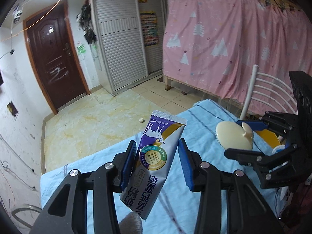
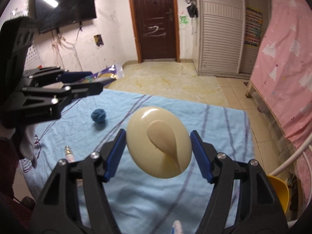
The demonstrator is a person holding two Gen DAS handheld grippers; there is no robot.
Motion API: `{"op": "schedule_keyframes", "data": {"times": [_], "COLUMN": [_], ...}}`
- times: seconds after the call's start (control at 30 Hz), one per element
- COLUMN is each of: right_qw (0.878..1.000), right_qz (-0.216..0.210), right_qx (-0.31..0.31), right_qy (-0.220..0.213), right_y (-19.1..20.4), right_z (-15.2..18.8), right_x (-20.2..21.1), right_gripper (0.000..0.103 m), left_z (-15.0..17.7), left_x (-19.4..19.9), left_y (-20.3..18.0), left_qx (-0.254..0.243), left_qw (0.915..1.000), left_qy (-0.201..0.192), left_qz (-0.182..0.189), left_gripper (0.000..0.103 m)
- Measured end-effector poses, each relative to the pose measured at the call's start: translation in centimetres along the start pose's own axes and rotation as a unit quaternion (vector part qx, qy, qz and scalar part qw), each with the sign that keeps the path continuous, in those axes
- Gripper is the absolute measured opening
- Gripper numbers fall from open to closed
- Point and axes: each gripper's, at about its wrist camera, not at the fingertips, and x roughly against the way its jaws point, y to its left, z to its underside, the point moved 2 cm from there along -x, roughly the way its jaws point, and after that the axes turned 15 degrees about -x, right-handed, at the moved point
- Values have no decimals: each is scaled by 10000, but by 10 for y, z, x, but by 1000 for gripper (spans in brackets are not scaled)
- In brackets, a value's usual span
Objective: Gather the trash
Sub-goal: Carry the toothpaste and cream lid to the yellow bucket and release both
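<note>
- Left wrist view shows the table [image 1: 101, 161], under a blue striped cloth, spreading below and ahead of both tongs; a white chair [image 1: 251, 89] stands beyond its far right corner.
- A cream brush [image 2: 159, 142] sits between the fingers of the right tongs [image 2: 158, 152], raised off the cloth, its oval back toward the camera. Both blue pads look to be touching its sides, so I judge it pinched.
- A silver and purple packet [image 1: 156, 156] stands between the fingers of the left tongs [image 1: 157, 161]. Its long axis runs forward along the fingers, leaning right. The left pad presses it; the right pad stands apart, so whether it is truly held I cannot tell.
- A blue yarn ball [image 2: 99, 115] lies on the cloth ahead and left of the right tongs, nearer the left tongs [image 2: 85, 85].
- A small vial [image 2: 69, 153] lies just left of the right tongs' left finger.
- No bin shows in either view.
</note>
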Motion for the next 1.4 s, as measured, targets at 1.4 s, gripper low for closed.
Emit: {"op": "schedule_keyframes", "data": {"times": [1.4], "right_qw": [9645], "right_qz": [1140], "right_qx": [-2217], "right_qy": [-869], "right_y": [-275], "right_z": [63], "right_x": [92], "right_gripper": [69], "left_z": [-129], "left_x": [-84], "left_y": [-281], "left_qx": [-1824], "left_qw": [9756], "left_qy": [73], "left_qz": [1217], "left_gripper": [35]}}
